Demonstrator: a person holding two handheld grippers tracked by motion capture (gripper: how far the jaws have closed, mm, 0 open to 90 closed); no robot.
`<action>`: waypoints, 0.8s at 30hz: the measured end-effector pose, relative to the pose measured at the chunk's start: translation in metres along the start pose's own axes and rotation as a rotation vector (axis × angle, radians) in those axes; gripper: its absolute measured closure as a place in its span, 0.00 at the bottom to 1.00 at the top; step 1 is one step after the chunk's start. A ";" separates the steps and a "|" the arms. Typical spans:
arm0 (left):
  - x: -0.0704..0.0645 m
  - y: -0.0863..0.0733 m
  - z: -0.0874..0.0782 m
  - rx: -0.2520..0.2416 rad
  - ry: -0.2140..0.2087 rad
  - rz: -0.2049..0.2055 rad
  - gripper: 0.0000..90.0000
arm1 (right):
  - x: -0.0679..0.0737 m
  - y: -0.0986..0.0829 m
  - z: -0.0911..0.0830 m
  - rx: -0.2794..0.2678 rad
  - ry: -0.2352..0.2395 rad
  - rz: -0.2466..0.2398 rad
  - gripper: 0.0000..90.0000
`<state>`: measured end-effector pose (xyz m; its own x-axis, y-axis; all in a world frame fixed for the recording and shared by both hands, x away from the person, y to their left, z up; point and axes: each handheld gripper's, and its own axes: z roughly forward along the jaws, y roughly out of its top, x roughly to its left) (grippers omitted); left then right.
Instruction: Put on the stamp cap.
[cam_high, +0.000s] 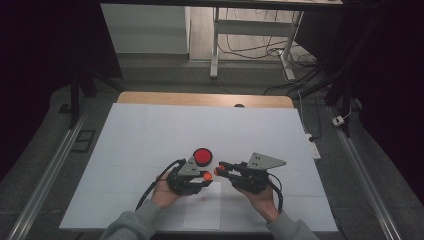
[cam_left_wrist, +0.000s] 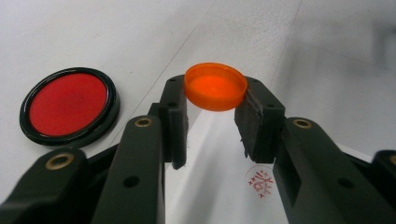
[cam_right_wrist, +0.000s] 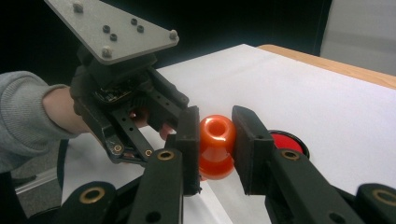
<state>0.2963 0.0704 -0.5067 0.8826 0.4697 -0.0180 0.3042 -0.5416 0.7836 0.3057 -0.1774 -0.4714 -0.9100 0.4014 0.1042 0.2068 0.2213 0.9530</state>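
While both grippers hover near the table's (cam_high: 150, 130) near edge in the high view, a red ink pad (cam_high: 202, 156) lies open beside them. The left gripper (cam_left_wrist: 215, 116) pinches an orange cap (cam_left_wrist: 215, 86); a red stamp print (cam_left_wrist: 260, 179) already marks the paper. The right gripper (cam_right_wrist: 215, 140) clamps the orange stamp (cam_right_wrist: 216, 147), so recapping likely remains.

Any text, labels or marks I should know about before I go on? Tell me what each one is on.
Red stamp print on the white sheet below the left tool: characters too blurred to read.
Orange cap, orange stamp, red ink pad: no lettering visible.
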 end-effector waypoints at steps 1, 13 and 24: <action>0.000 0.000 0.000 -0.001 0.000 0.001 0.71 | 0.000 0.000 0.000 0.000 0.001 0.000 0.80; -0.002 0.000 0.000 -0.003 0.000 0.003 0.71 | 0.005 0.000 0.009 0.005 0.022 -0.002 0.80; -0.003 0.000 0.000 -0.001 -0.002 0.011 0.71 | 0.009 -0.002 0.017 0.019 0.037 -0.007 0.80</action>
<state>0.2938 0.0689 -0.5068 0.8866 0.4625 -0.0100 0.2937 -0.5461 0.7845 0.3033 -0.1592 -0.4770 -0.9241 0.3666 0.1081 0.2067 0.2414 0.9482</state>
